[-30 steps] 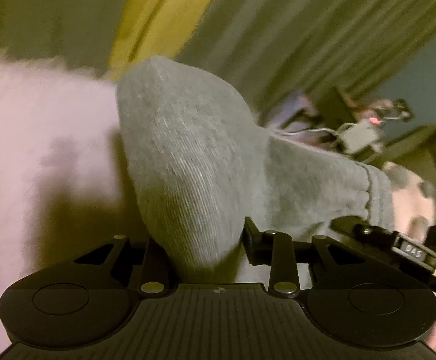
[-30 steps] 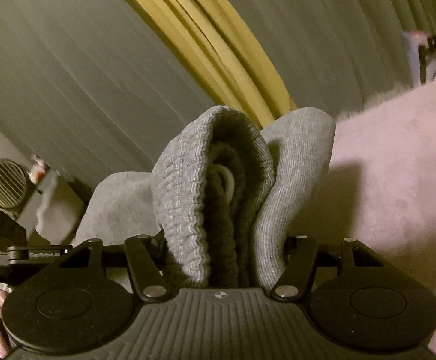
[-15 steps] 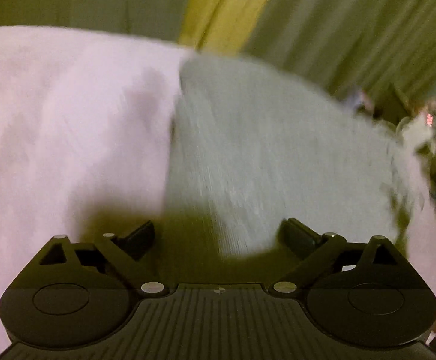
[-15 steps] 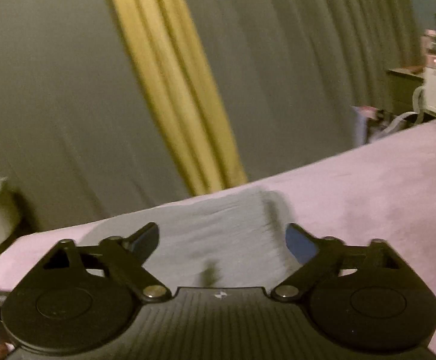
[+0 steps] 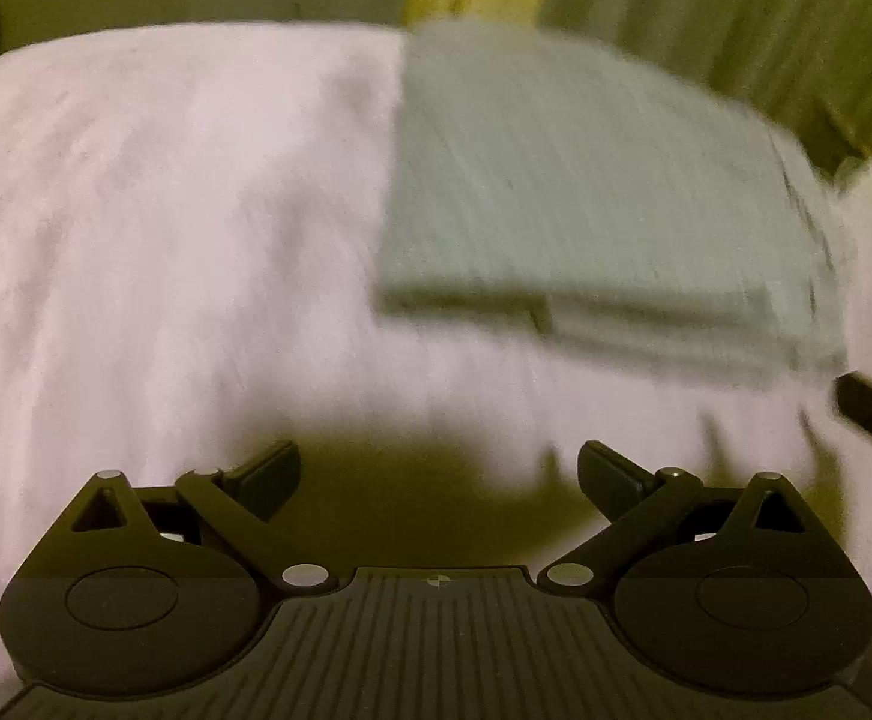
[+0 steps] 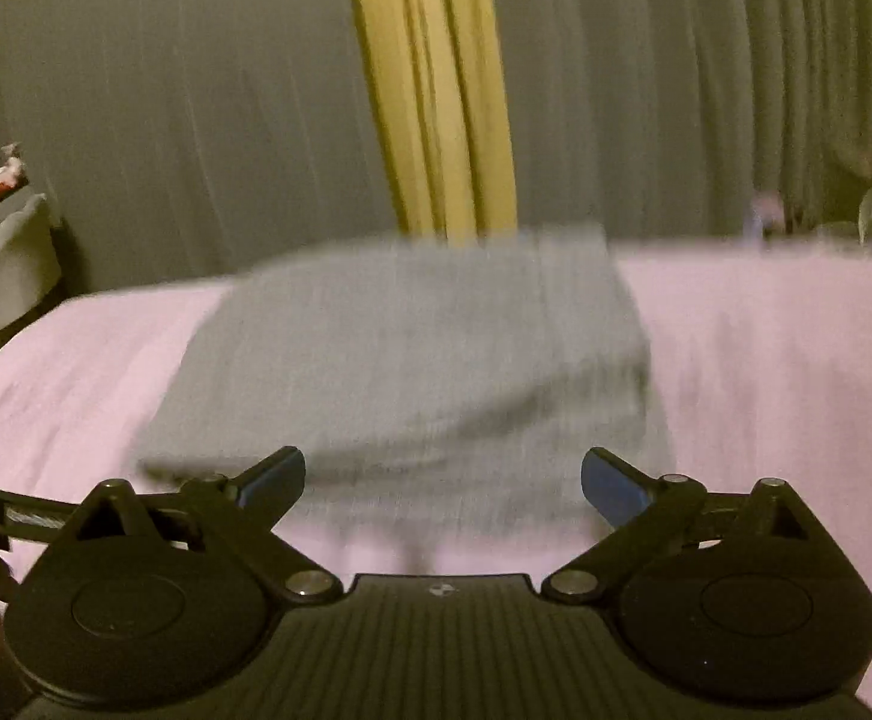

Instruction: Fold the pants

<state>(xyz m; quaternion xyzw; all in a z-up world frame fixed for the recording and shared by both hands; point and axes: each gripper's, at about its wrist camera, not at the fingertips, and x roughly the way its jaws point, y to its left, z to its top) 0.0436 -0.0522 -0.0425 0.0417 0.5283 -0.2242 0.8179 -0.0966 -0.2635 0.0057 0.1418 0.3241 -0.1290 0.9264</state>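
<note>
**Both grippers spread wide, pants lying folded on the pink cover**

Your left gripper (image 5: pixel 439 468) was held level and low over the pink cover (image 5: pixel 165 228), fingers spread wide with nothing between them. The gray pants (image 5: pixel 586 198) lay ahead and to its right, folded into a stacked rectangle, apart from the fingertips. Your right gripper (image 6: pixel 443 474) also sat level, released and empty, pointing straight at the pants (image 6: pixel 411 360), whose near edge showed just beyond its blue pads (image 6: pixel 610 489). Both views were blurred. A yellow curtain (image 6: pixel 436 90) hung behind the bed.
</note>
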